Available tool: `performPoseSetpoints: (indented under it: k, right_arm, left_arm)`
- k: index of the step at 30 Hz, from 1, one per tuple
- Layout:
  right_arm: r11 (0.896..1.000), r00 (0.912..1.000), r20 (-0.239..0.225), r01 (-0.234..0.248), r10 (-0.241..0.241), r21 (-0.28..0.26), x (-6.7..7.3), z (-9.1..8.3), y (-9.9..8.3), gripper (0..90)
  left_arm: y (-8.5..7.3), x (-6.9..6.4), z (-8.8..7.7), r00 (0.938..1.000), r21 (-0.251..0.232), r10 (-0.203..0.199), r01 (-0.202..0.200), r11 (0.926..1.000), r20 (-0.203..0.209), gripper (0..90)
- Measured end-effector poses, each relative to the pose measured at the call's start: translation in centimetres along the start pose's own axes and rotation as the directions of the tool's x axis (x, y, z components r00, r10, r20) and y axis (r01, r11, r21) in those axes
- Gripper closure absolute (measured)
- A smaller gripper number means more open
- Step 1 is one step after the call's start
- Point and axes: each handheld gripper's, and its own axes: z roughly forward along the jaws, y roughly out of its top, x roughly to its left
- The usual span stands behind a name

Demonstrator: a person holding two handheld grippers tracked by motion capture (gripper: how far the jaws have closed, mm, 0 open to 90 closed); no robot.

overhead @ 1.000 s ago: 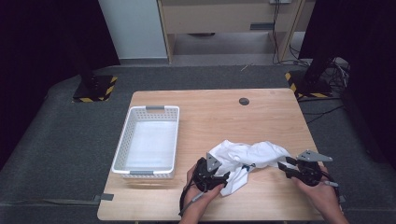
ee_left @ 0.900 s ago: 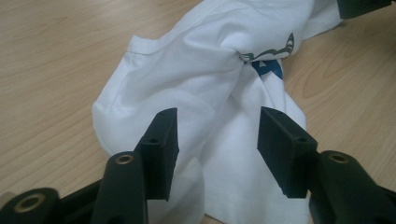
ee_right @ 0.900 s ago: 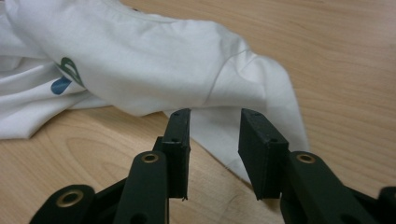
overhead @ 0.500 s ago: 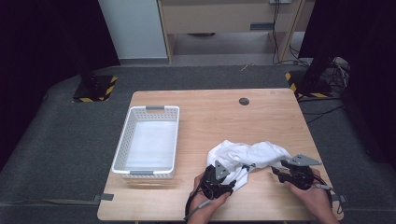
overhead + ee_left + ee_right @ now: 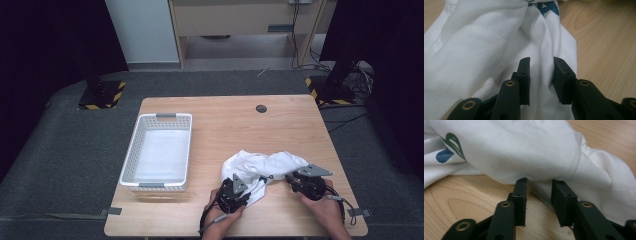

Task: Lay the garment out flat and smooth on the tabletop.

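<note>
The pale wooden worktop is evenly lit from above, while its surroundings are left dark. Both gripper views are softly blurred; faint shadows are cast under the crumpled white cloth.

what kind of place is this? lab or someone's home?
Likely a lab recording station, not a home: one bare wooden table on dark floor matting, stand bases with black-and-yellow hazard tape, loose cables at the right, dark surroundings.

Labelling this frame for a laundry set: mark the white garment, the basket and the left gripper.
white garment [image 5: 280,162], high view, on its upper bunched fold.
basket [image 5: 166,117], high view, on its far rim.
left gripper [image 5: 541,66], left gripper view, midway between its fingertips, on the cloth fold between them.
</note>
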Motion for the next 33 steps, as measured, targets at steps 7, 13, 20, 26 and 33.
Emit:
performPoseSetpoints:
  k: [7, 13, 20, 26, 33]
  right_arm:
    - [1.0, 0.9996, -0.026, -0.003, 0.003, 0.001, -0.1, 0.1, 0.1, 89.9]
    - [1.0, 0.9986, -0.048, -0.023, 0.023, -0.019, -0.5, -0.7, 0.4, 90.0]
    - [0.996, 0.9978, -0.033, -0.06, 0.058, -0.06, -1.5, -2.0, 0.8, 90.0]
    - [0.997, 0.997, -0.041, -0.067, 0.065, -0.041, -1.7, -2.1, 0.3, 87.1]
    - [1.0, 0.996, -0.085, -0.029, 0.028, -0.007, -0.4, -2.2, -0.1, 75.5]
  left_arm:
    - [0.1, 0.1, -0.4, 1.0, -0.015, -0.002, 0.003, 0.9999, 0.006, 82.9]
    - [0.4, 0.6, -1.2, 0.9998, -0.034, -0.018, 0.018, 0.9992, 0.005, 85.9]
    - [0.7, 0.7, -2.4, 0.9995, -0.061, -0.029, 0.029, 0.9977, 0.014, 87.8]
    - [1.3, 0.2, -3.7, 0.9991, -0.088, -0.03, 0.032, 0.9956, 0.03, 87.9]
    - [1.9, 0.4, -5.0, 0.9974, -0.128, -0.052, 0.058, 0.9901, 0.051, 87.8]
